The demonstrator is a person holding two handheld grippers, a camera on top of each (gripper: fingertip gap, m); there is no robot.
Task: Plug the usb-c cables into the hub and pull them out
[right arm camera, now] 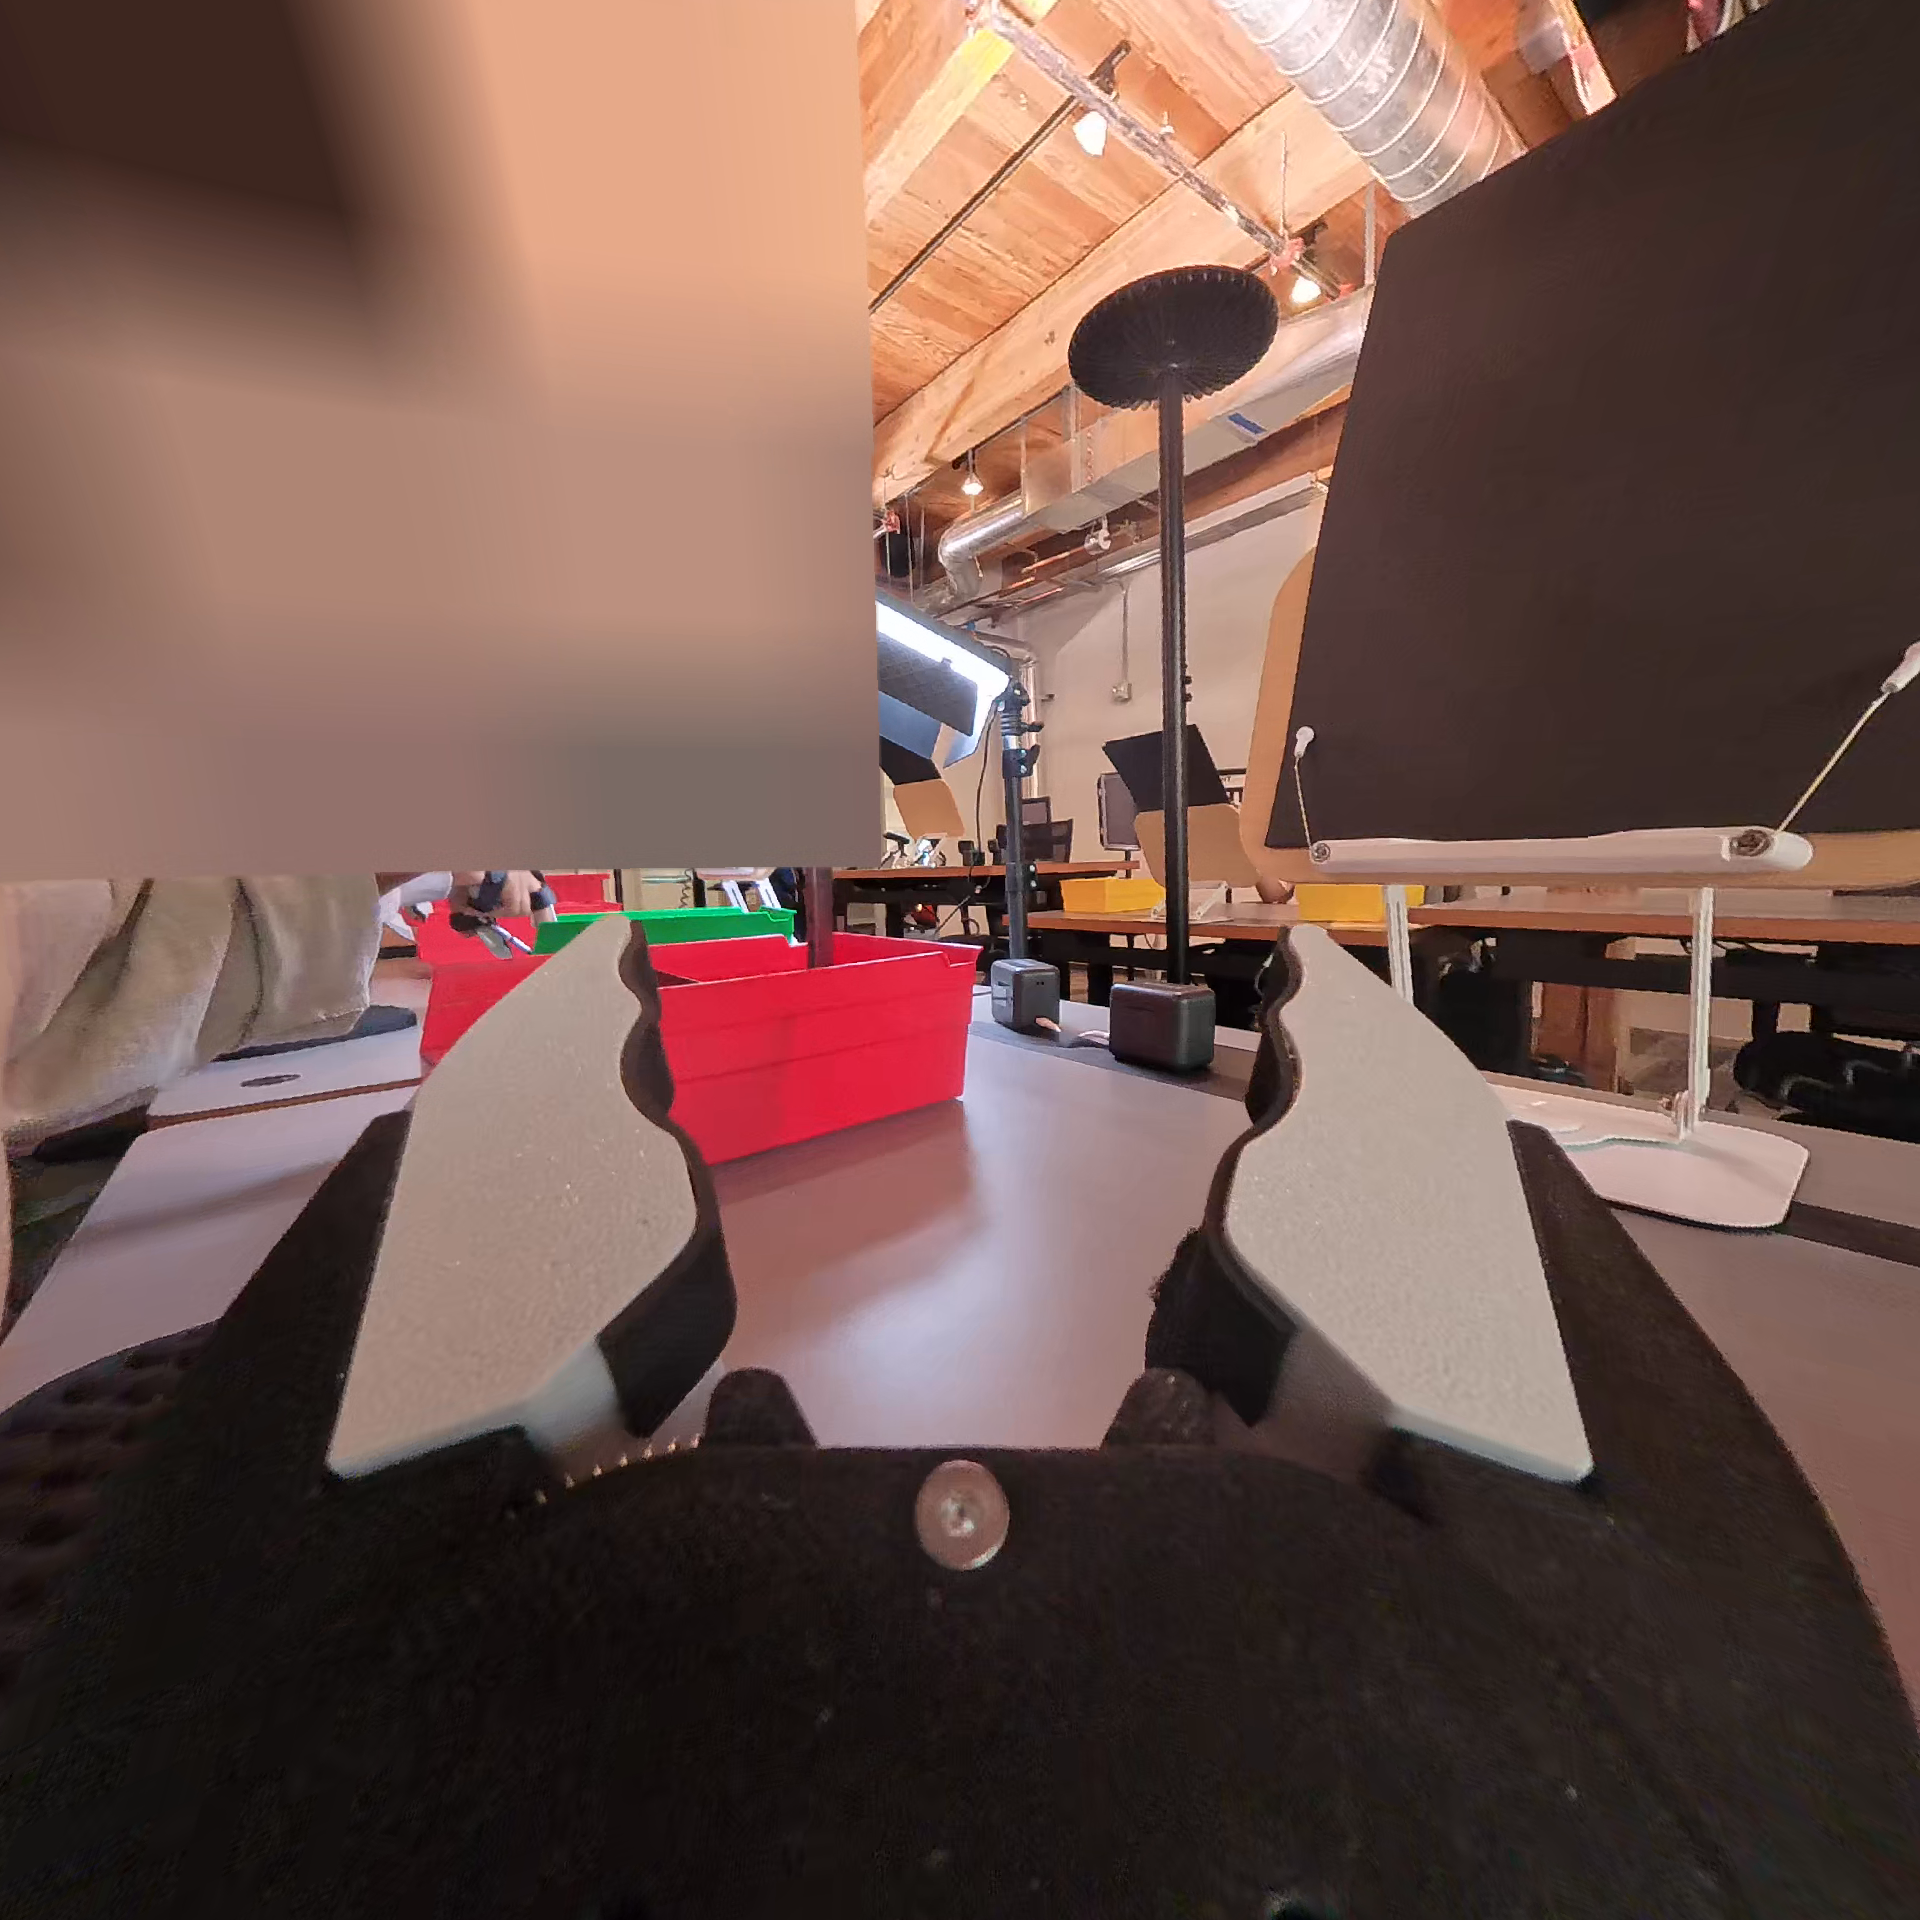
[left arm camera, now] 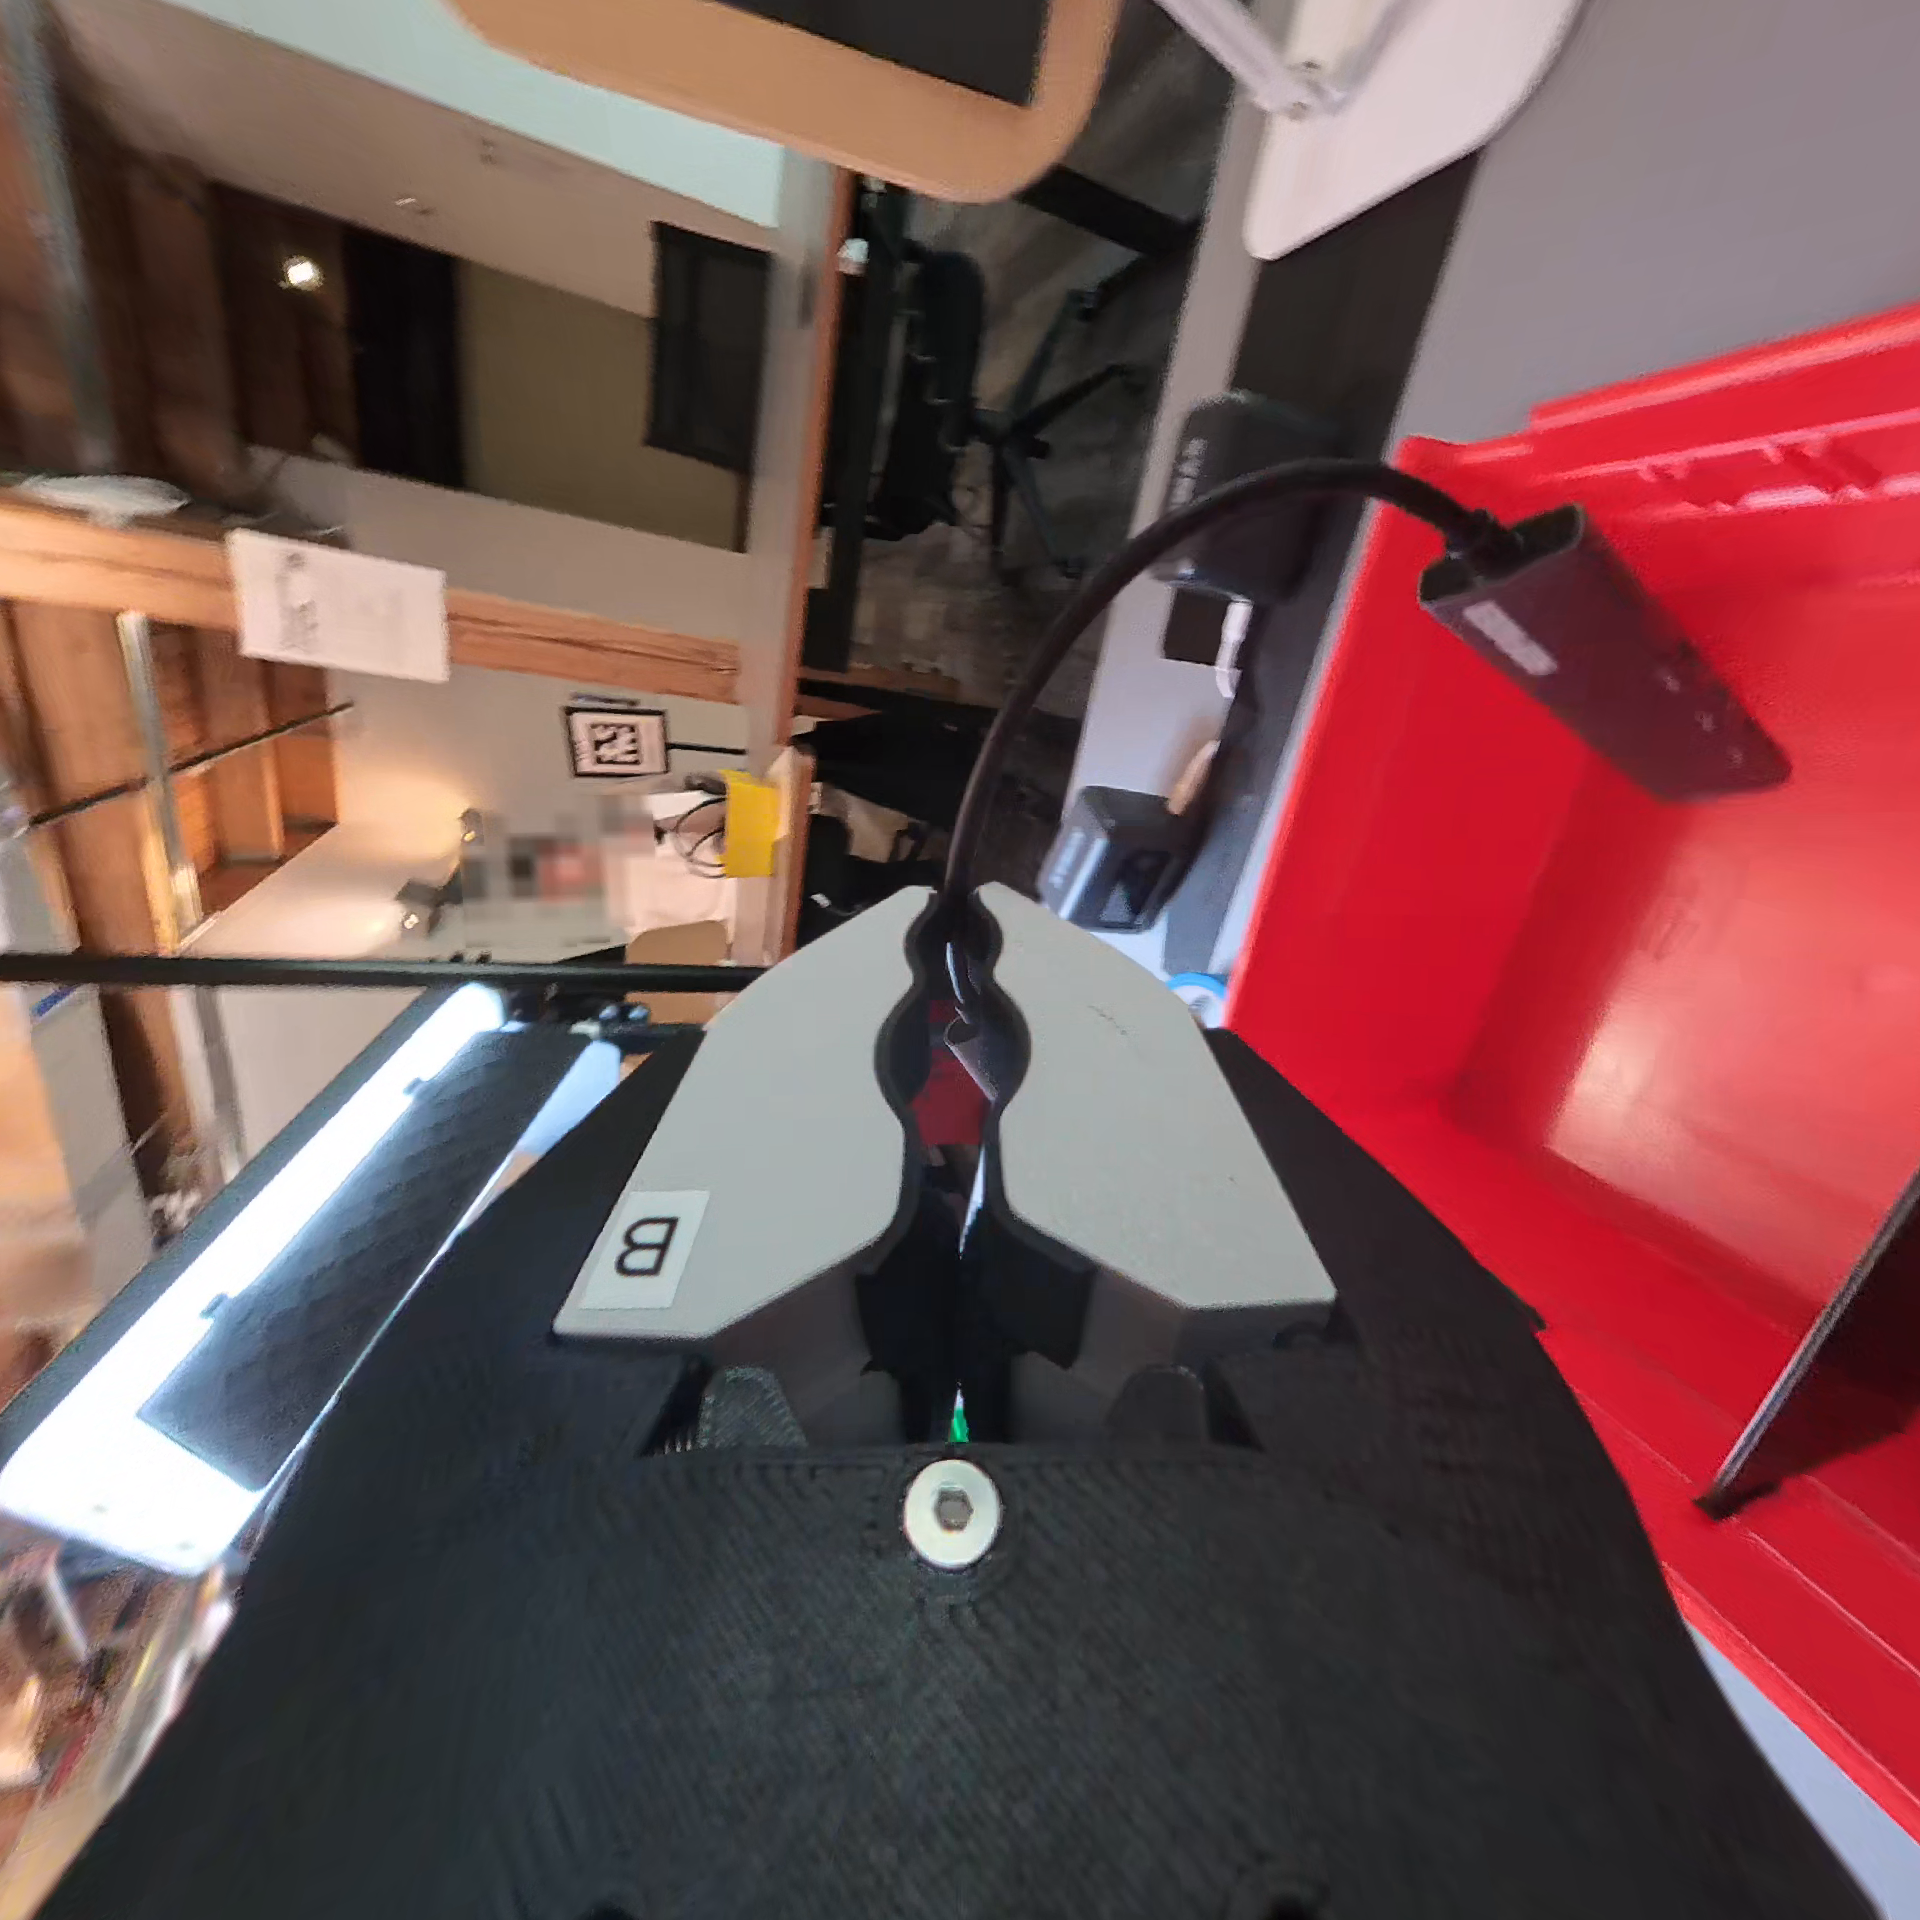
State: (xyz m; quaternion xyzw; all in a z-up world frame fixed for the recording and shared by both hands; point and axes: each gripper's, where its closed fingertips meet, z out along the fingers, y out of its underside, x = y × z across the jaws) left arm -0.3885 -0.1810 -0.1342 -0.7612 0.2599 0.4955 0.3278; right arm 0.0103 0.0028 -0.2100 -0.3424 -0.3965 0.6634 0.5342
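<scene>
In the left wrist view my left gripper [left arm camera: 961, 914] is shut on the black cable [left arm camera: 1023, 686] of the dark hub [left arm camera: 1600, 665]. The cable arcs up from the fingertips to the hub's end. The hub hangs over the inside of a red bin [left arm camera: 1621, 1039]. The view is rolled sideways. In the right wrist view my right gripper [right arm camera: 961, 940] is open and empty, low above the grey table [right arm camera: 935, 1247]. No loose usb-c cable shows in either view.
The red bin [right arm camera: 821, 1039] stands ahead left of my right gripper, with a green bin [right arm camera: 665, 923] behind it. A black board on a white stand [right arm camera: 1621, 540] is at right. Two small dark boxes [right arm camera: 1162, 1027] and a black pole [right arm camera: 1174, 675] stand at the table's far edge. A person's sleeve [right arm camera: 156, 987] is at left. The gap from one gripper's tips to the other's is roughly 45 cm.
</scene>
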